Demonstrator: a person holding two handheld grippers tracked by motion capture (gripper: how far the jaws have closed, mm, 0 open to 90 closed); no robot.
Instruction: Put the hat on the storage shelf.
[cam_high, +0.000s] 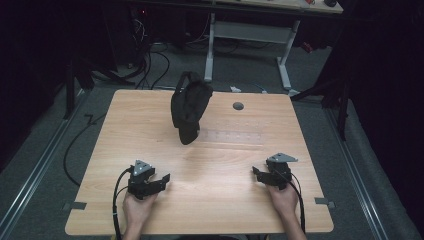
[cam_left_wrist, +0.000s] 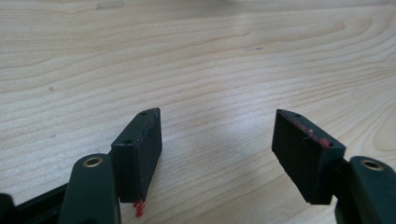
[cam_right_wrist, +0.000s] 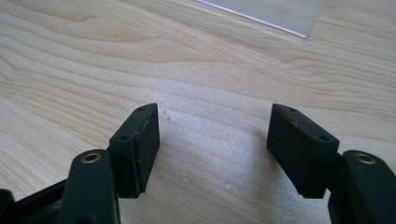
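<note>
Over at seven o'clock on the wooden table (cam_high: 100, 210), the left gripper (cam_high: 164, 179) rests low with its jaws spread wide and nothing between them; the left gripper view has bare wood grain between the pads (cam_left_wrist: 148, 149). Up at twelve o'clock sits the black cap (cam_high: 189, 107), propped upright near the far edge, well apart from both tools, with a clear ruler (cam_high: 232, 136) lying just to its right. At five o'clock the right gripper (cam_high: 256, 175) matches: jaws wide, empty. This looks like the starting pose, nothing grasped yet. Next move, I'd judge, calls for a reach forward toward the cap.
</note>
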